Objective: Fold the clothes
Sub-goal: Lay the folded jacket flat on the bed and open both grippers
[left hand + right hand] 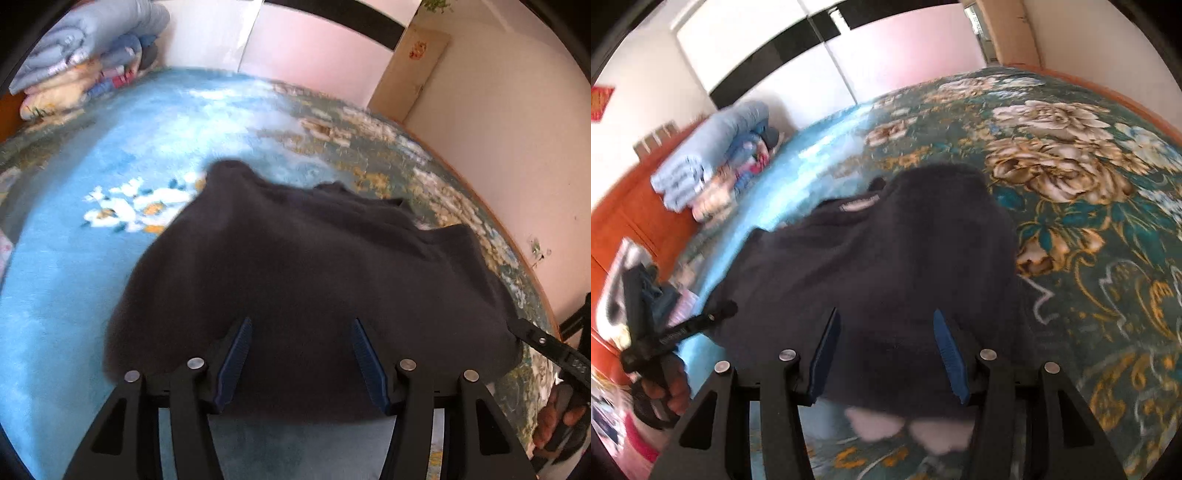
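A dark navy garment lies spread on the floral bedspread; it also fills the middle of the right wrist view, with a pale label near its collar. My left gripper is open, its blue-padded fingers wide apart over the garment's near edge, holding nothing. My right gripper is also open over the garment's near edge. The right gripper shows at the right edge of the left view; the left gripper shows at the left of the right view. Both views are motion-blurred.
A stack of folded quilts sits at the head of the bed, also in the right wrist view, against an orange headboard. White wardrobe doors stand behind. The bed's edge runs near the wall on the right.
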The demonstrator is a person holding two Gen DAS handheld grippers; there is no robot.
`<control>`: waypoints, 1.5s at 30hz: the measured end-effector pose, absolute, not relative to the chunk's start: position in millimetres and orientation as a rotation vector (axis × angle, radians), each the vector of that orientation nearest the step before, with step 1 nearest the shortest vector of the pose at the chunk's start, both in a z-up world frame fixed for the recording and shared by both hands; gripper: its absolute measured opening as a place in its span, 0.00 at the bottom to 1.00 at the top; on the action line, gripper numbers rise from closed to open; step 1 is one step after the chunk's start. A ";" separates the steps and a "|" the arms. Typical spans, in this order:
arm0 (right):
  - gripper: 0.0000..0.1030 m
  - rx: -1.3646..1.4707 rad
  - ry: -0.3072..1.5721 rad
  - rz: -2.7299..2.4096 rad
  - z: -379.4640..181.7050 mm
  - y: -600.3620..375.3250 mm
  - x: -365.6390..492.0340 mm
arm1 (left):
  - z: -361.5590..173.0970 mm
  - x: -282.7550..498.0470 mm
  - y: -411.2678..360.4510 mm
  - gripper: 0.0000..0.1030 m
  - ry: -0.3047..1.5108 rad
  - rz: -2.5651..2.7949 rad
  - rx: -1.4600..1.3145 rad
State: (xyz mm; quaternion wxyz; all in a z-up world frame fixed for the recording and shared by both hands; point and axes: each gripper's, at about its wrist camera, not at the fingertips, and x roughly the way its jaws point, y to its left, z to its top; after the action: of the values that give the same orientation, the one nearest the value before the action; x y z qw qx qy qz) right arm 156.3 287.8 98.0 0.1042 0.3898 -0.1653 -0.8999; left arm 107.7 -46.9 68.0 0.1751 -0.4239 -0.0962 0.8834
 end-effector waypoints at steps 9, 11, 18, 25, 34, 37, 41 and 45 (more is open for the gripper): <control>0.59 1.246 -0.496 -2.670 62.4 325.0 221.6 | 48.4 179.3 21.7 0.59 -0.073 2.447 -1.224; 0.59 1.299 -0.519 -2.663 47.0 329.5 222.6 | 42.6 187.1 44.3 0.59 -0.026 2.414 -1.239; 0.60 1.275 -0.349 -2.703 42.7 323.1 211.8 | 32.0 187.8 103.9 0.62 -0.017 2.541 -1.290; 0.61 1.255 -0.152 -2.765 38.5 313.2 189.0 | 15.0 179.6 130.9 0.75 0.011 2.687 -1.314; 0.82 1.222 -0.185 -2.690 30.8 314.7 183.1 | 4.9 177.4 138.4 0.99 0.059 2.765 -1.310; 0.83 1.224 -0.171 -2.694 30.4 312.8 183.3 | 3.3 173.9 137.2 1.00 0.037 2.774 -1.332; 0.83 1.218 -0.170 -2.699 31.0 312.3 184.2 | 3.4 173.9 137.4 1.00 0.041 2.774 -1.338; 0.83 1.208 -0.147 -2.720 32.9 310.0 185.9 | 4.9 178.8 135.2 1.00 0.035 2.791 -1.343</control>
State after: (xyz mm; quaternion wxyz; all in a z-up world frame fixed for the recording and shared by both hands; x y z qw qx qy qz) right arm 185.9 310.0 32.9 0.0808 0.4041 -0.0492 -0.9098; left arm 178.8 135.2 4.9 0.0219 -0.4334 0.0112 0.9009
